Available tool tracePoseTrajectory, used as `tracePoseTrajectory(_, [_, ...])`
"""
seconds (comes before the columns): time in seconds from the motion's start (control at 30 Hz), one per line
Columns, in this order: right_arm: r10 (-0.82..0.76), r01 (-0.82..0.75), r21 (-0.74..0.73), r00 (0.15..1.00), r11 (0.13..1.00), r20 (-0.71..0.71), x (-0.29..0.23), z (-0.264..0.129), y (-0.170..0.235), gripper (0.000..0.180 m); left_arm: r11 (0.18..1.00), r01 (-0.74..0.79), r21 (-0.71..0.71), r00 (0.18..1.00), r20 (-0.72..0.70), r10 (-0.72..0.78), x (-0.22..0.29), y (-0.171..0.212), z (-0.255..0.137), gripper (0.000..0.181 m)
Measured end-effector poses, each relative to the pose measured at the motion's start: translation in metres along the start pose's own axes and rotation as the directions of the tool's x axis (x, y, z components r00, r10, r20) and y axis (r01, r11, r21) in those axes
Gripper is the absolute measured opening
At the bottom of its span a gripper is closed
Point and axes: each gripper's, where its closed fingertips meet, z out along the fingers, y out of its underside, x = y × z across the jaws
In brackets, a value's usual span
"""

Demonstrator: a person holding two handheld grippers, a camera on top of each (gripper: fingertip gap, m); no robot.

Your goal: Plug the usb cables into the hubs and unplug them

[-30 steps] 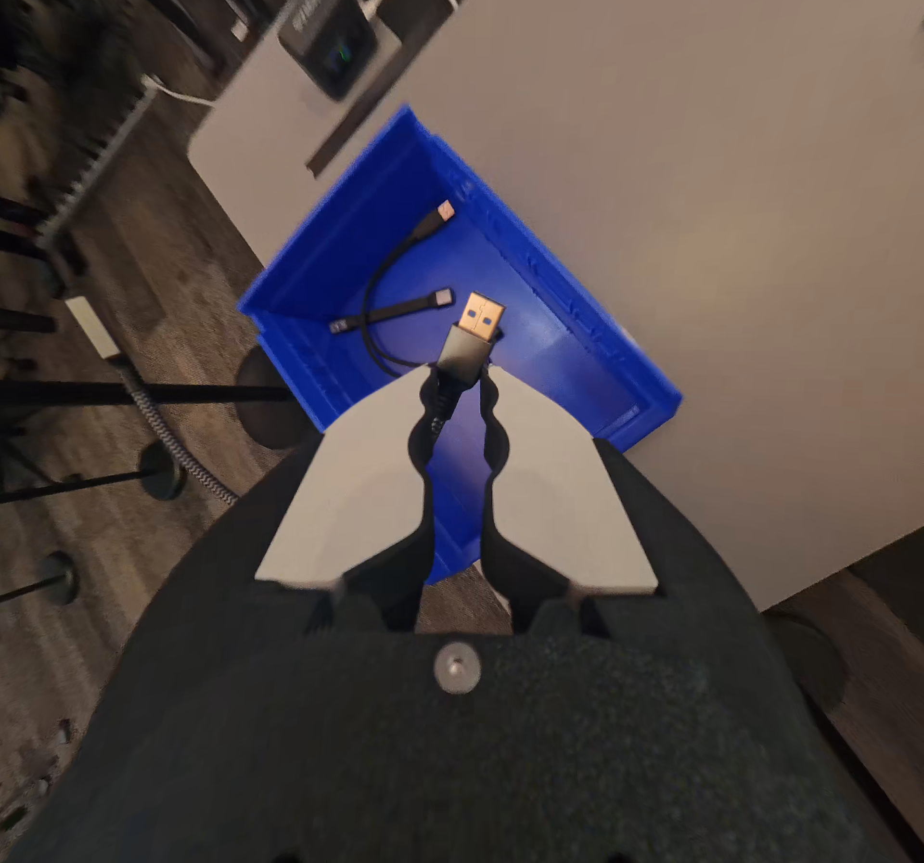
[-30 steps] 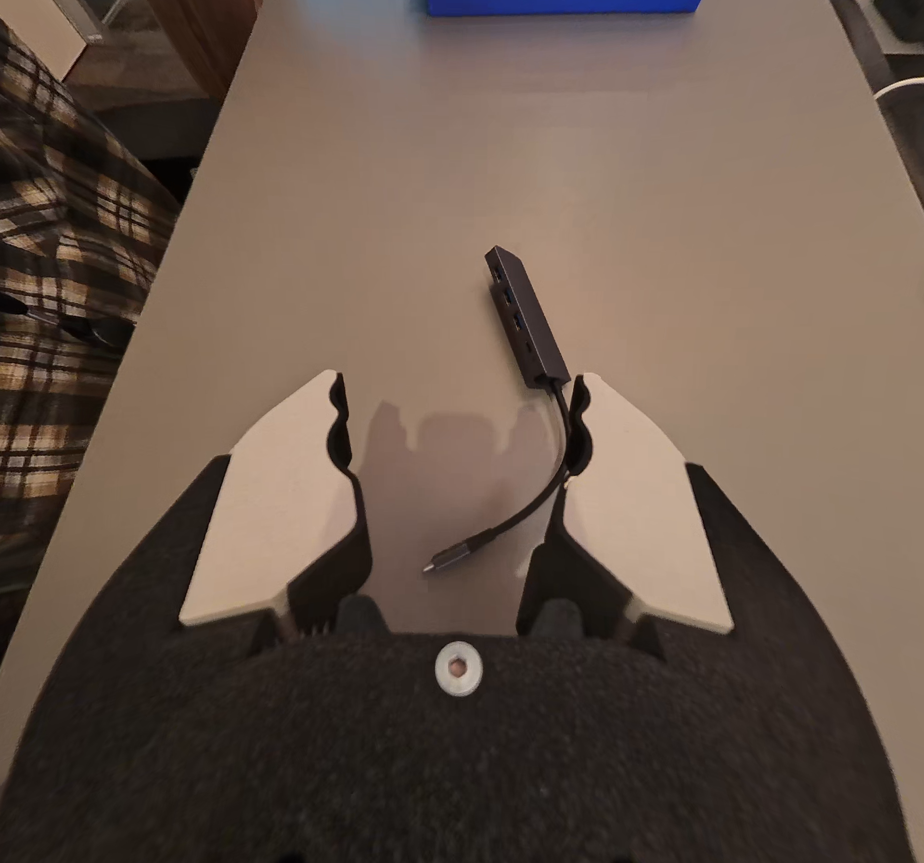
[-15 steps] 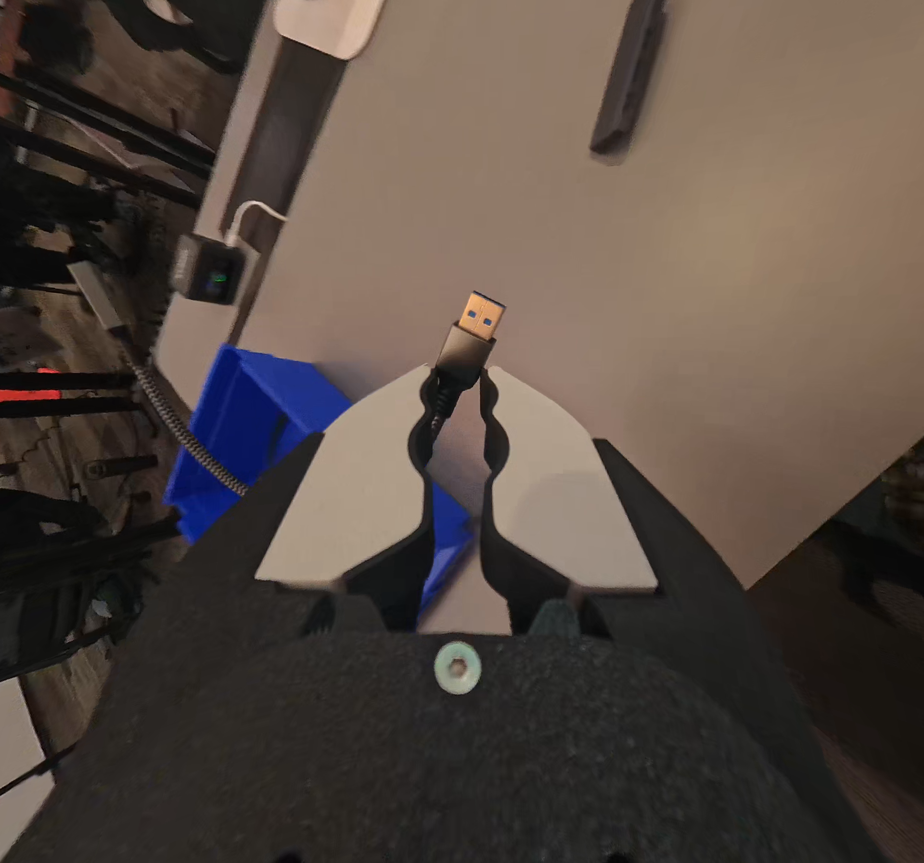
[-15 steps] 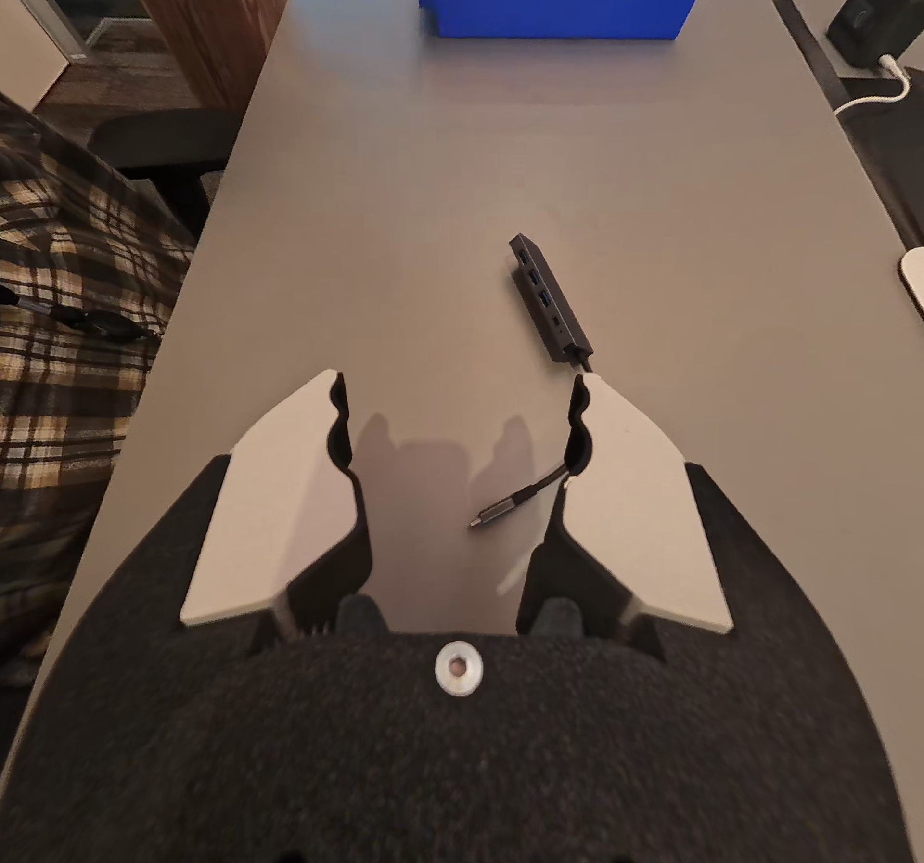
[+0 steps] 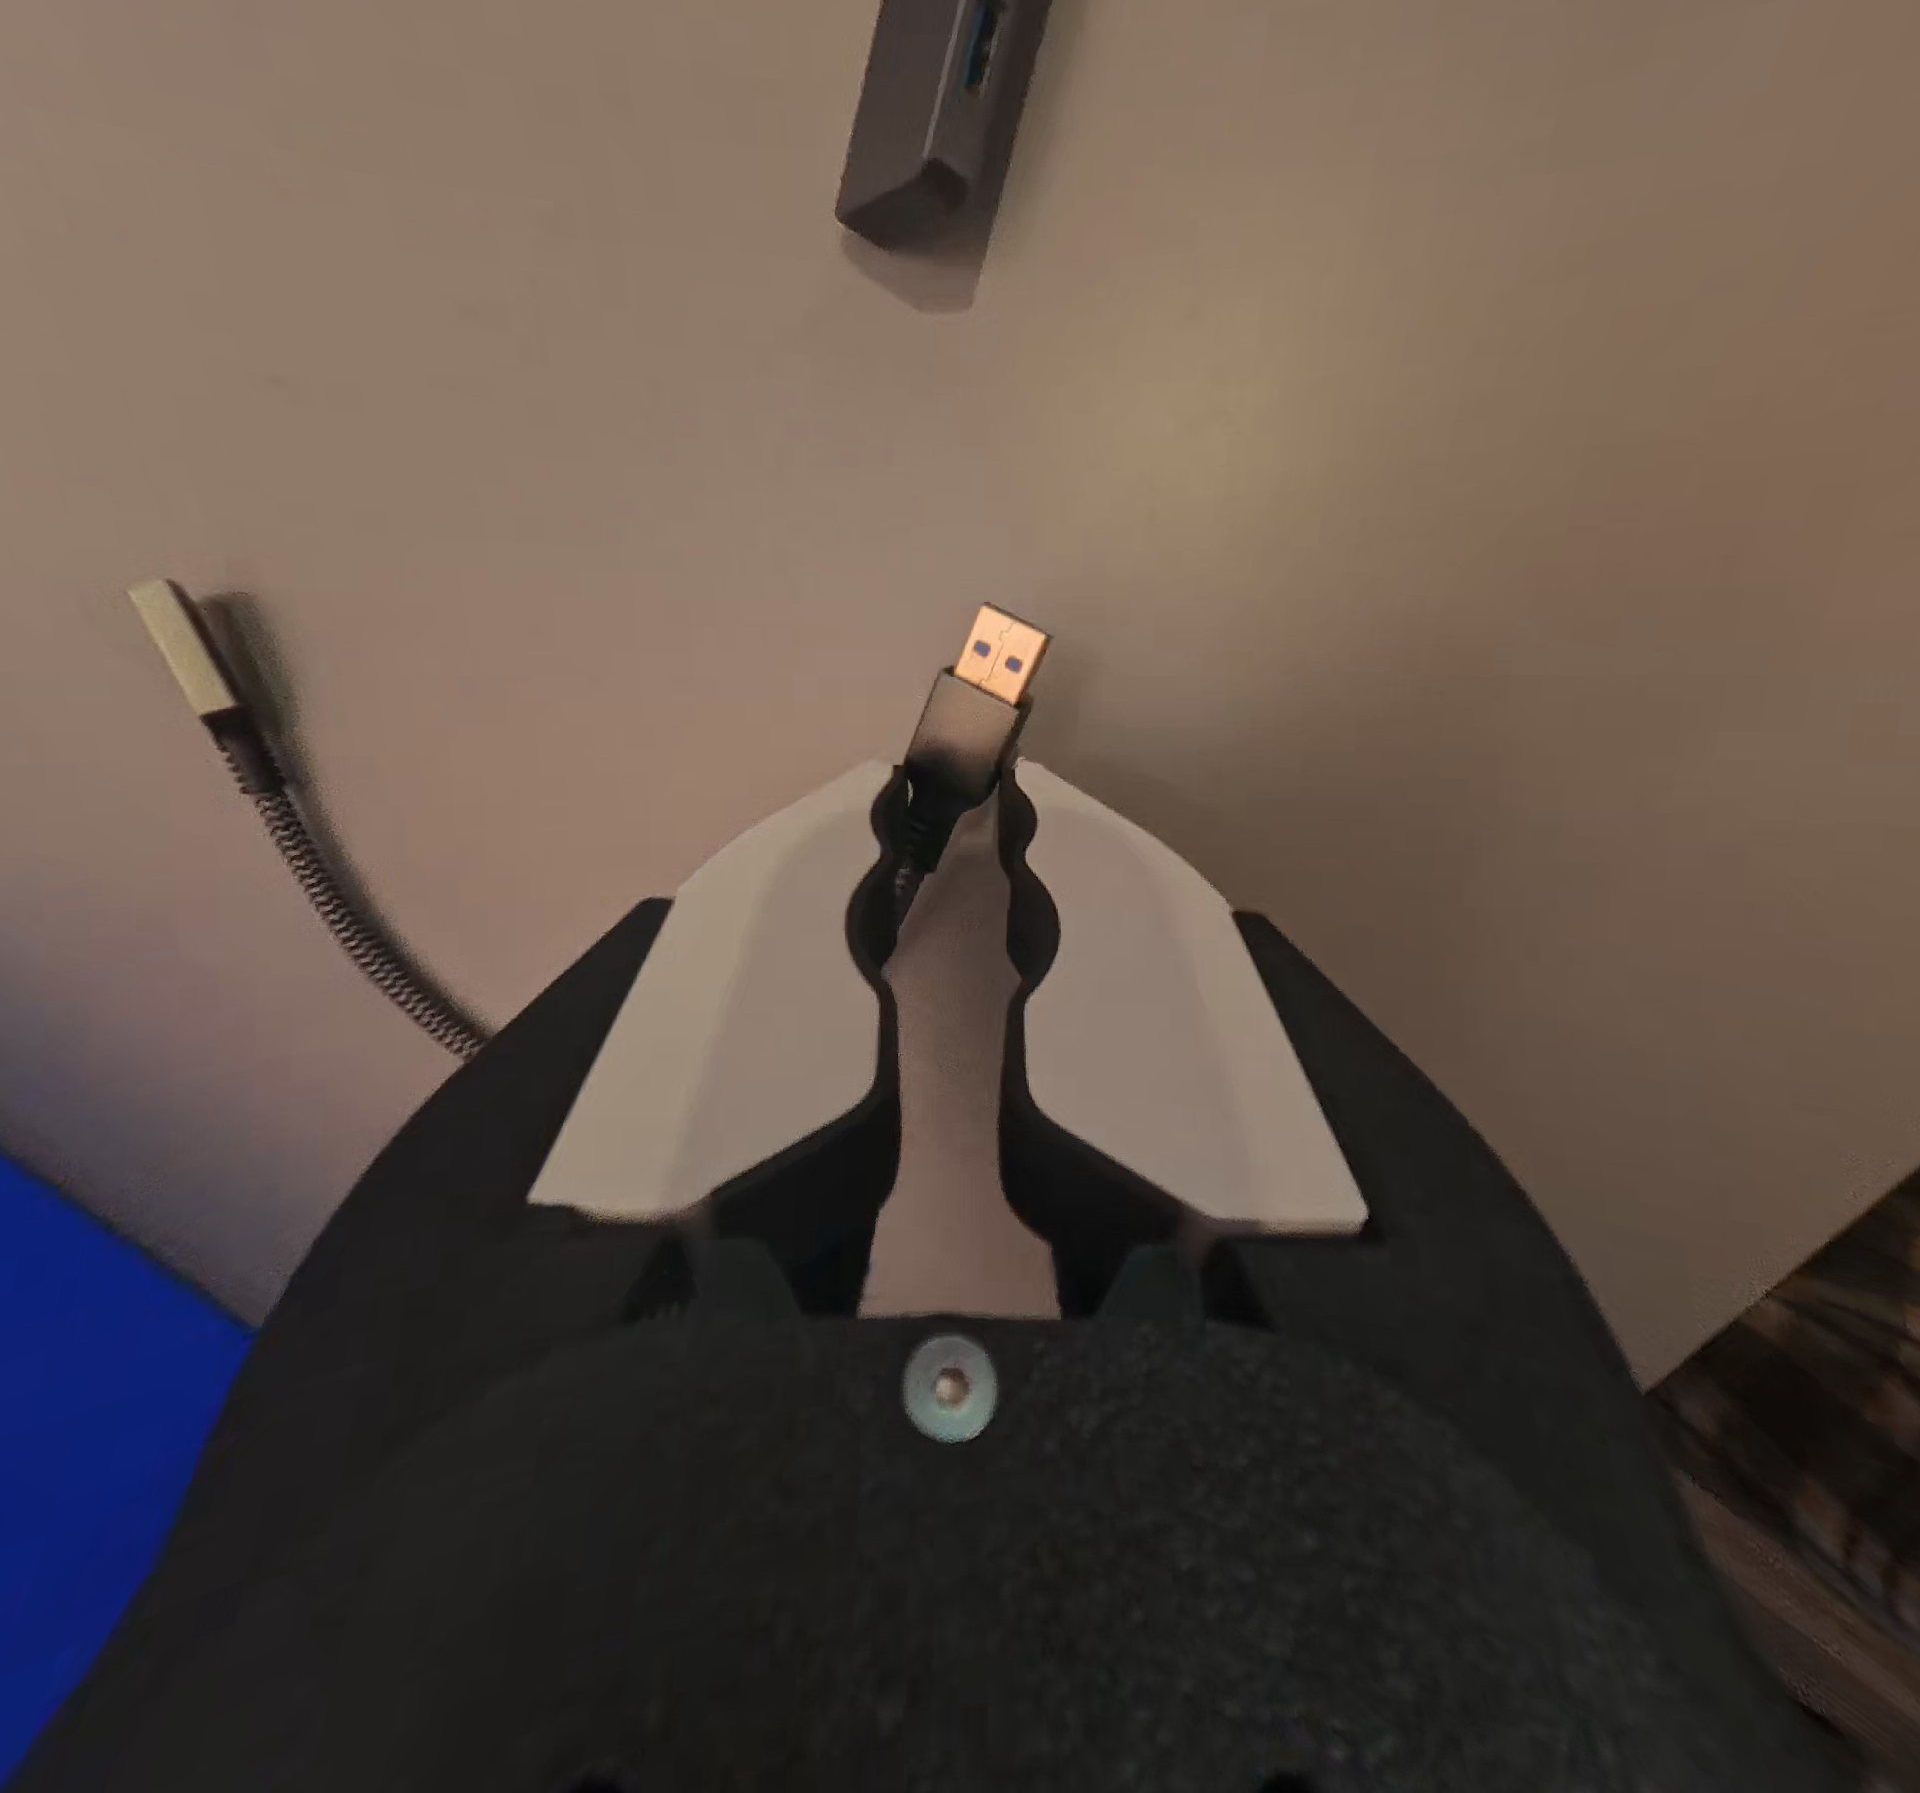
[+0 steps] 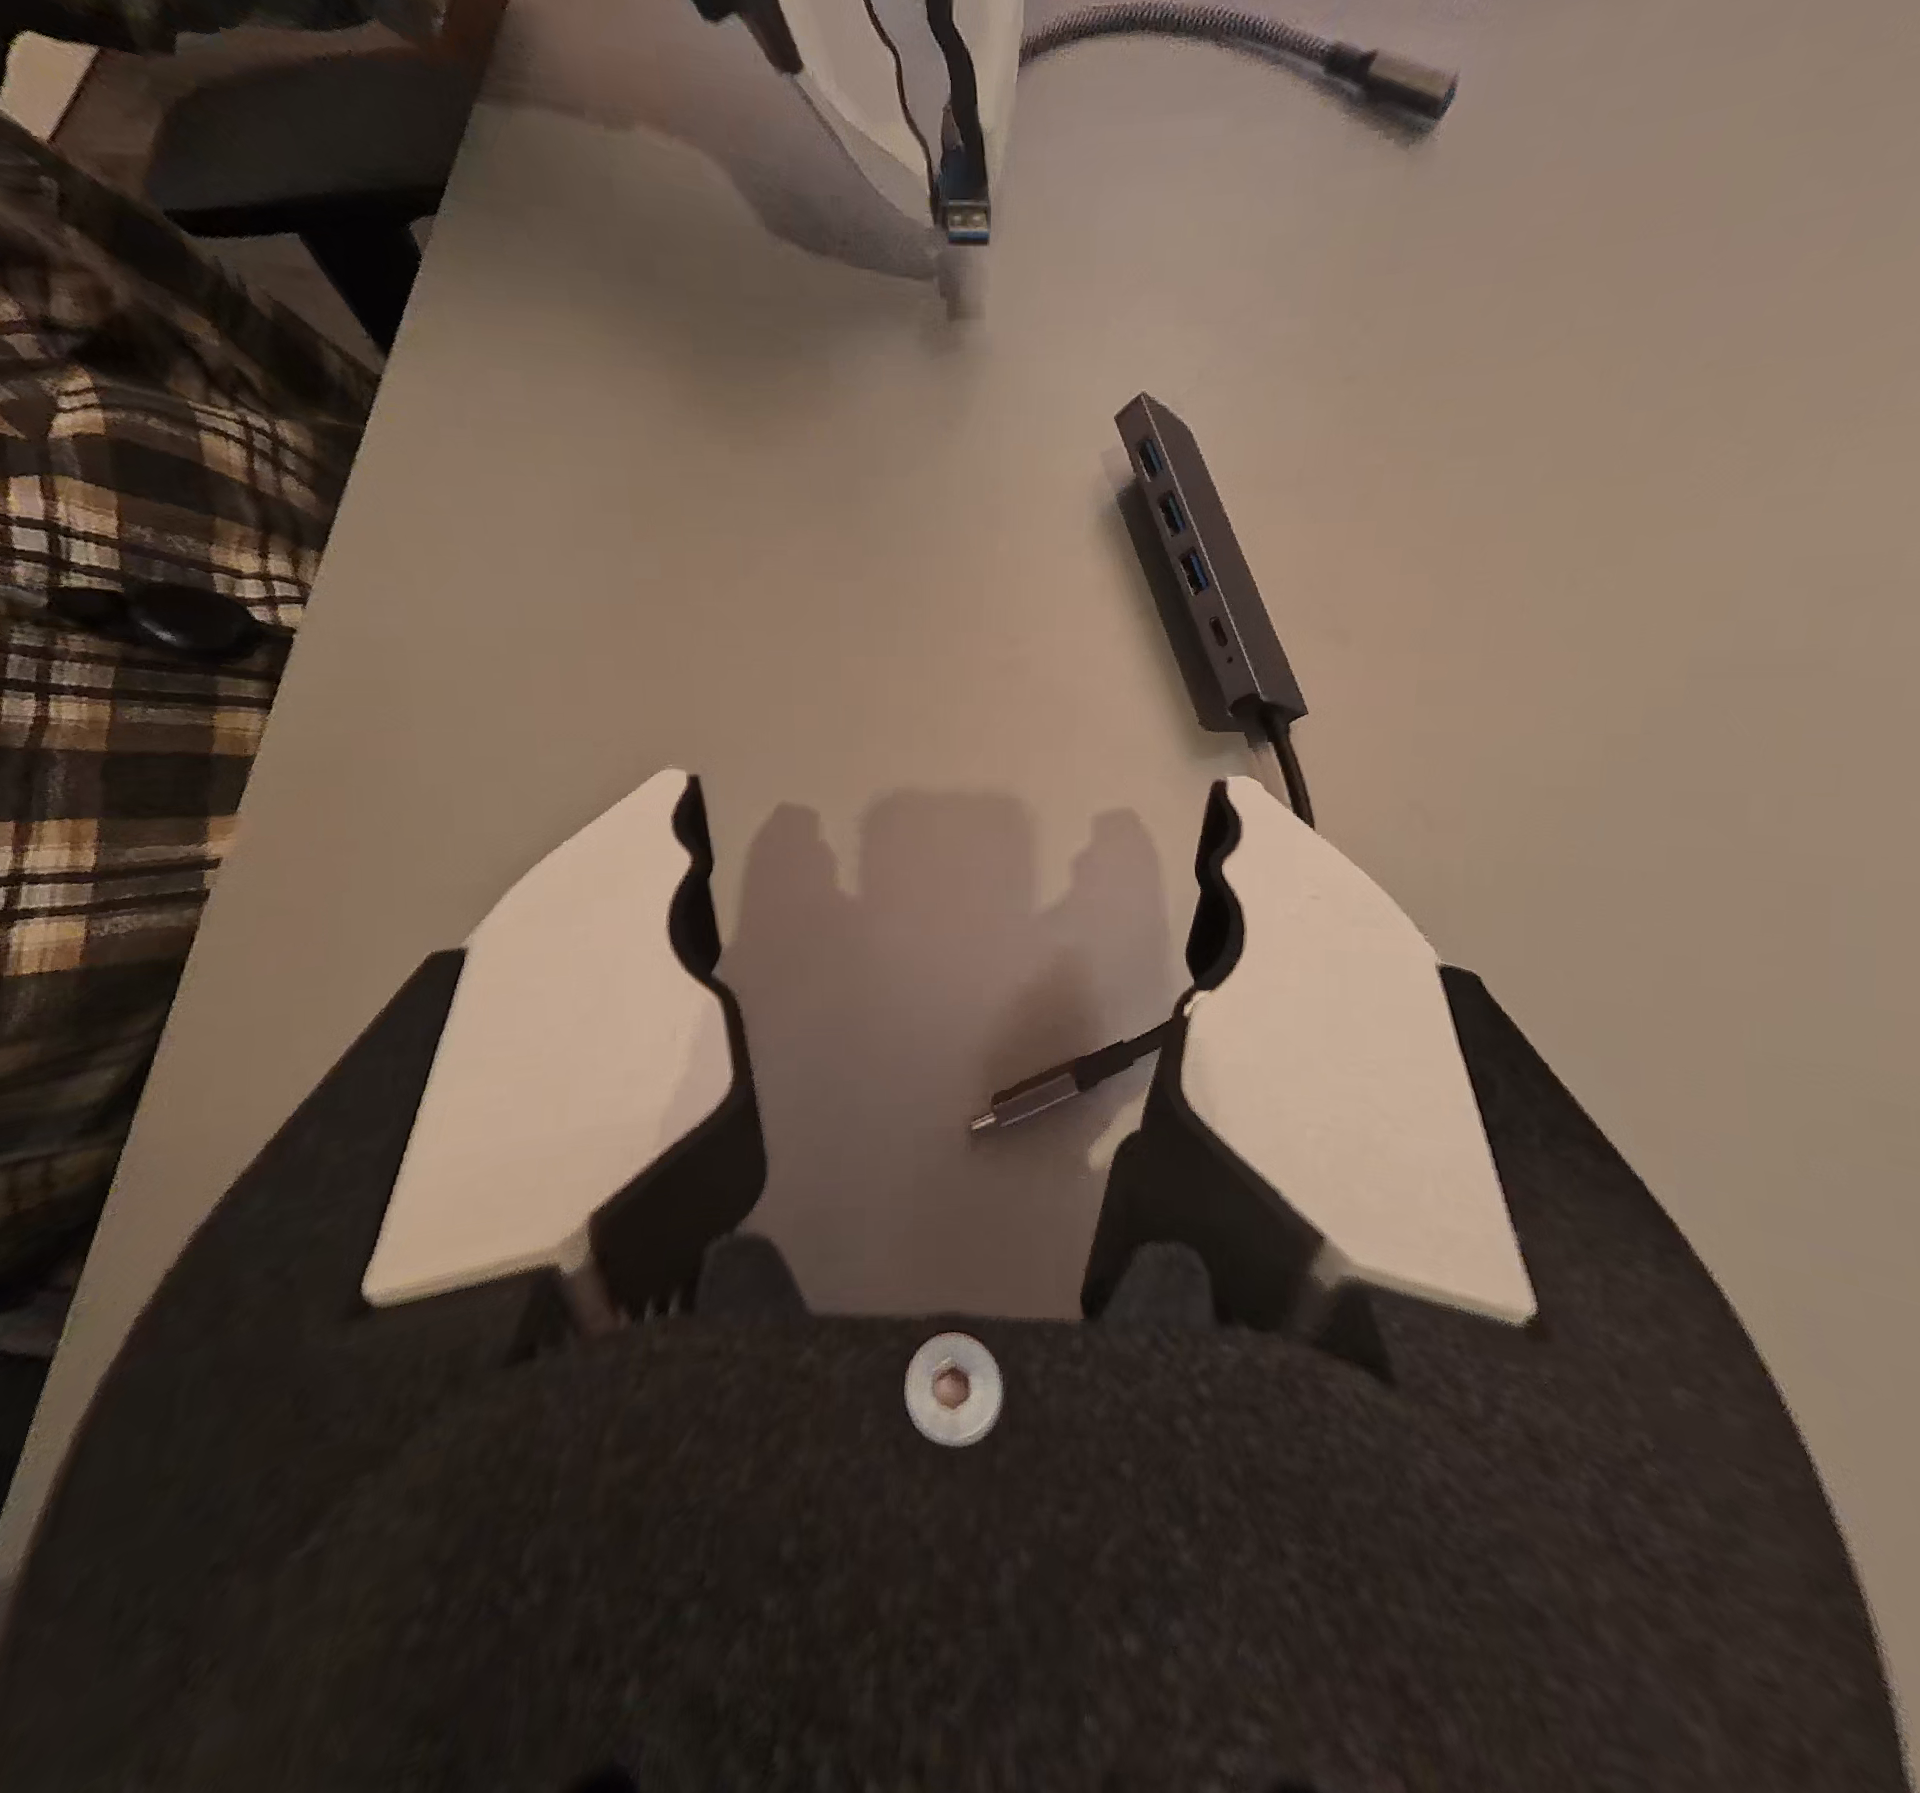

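Note:
My left gripper (image 5: 954, 775) is shut on the black housing of a USB-A plug (image 5: 982, 699), whose metal tip points toward the dark grey hub (image 5: 951, 70) lying on the grey table (image 5: 1351, 496). The same cable's other end (image 5: 187, 652), a silver plug on braided cord, rests on the table to the left. In the right wrist view the hub (image 6: 1205, 564) lies ahead right with its ports facing left; its short lead ends in a plug (image 6: 1049, 1094) between my open, empty right gripper's (image 6: 956, 798) fingers. The left gripper (image 6: 956, 185) with its plug shows at the top.
A blue bin (image 5: 94, 1411) sits at the lower left of the left wrist view. The table's edge (image 5: 1745, 1255) runs at lower right there. A person in a plaid shirt (image 6: 114, 621) and a chair are beyond the table's left edge. Spacing between my two grippers at the tips: around 20 centimetres.
My left gripper has carried the USB-A plug away from the blue bin and down close to the hub. The cable's far end now lies on the table. The right gripper shifted slightly back and stayed open.

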Motion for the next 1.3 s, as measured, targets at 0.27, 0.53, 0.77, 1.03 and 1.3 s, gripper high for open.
tracePoseTrajectory(0.27, [0.038, -0.022, -0.108, 0.988, 0.994, 0.153, 0.039, 0.017, 0.003, 0.092, 0.971, 0.093, 0.221, 0.990, -0.124, -0.067, -0.007, -0.008, -0.037, 0.050])
tracePoseTrajectory(0.53, [0.106, -0.008, -0.280, 0.936, 0.960, 0.337, 0.067, 0.044, 0.004, 0.076, 0.861, 0.098, 0.499, 0.988, -0.155, -0.023, -0.053, -0.051, -0.067, 0.059])
tracePoseTrajectory(0.77, [0.170, -0.020, -0.363, 0.907, 0.931, 0.385, 0.082, 0.068, 0.000, 0.058, 0.826, 0.094, 0.555, 0.986, -0.166, 0.000, -0.061, -0.063, -0.057, 0.057])
tracePoseTrajectory(1.03, [0.171, -0.004, -0.450, 0.928, 0.893, 0.331, 0.075, 0.087, 0.016, 0.044, 0.850, 0.099, 0.517, 0.982, -0.189, 0.000, -0.054, -0.056, -0.043, 0.058])
tracePoseTrajectory(1.3, [0.173, -0.096, -0.368, 0.968, 0.925, 0.181, 0.062, 0.093, 0.015, 0.033, 0.864, 0.111, 0.490, 0.981, -0.195, -0.015, -0.047, -0.056, -0.039, 0.059])
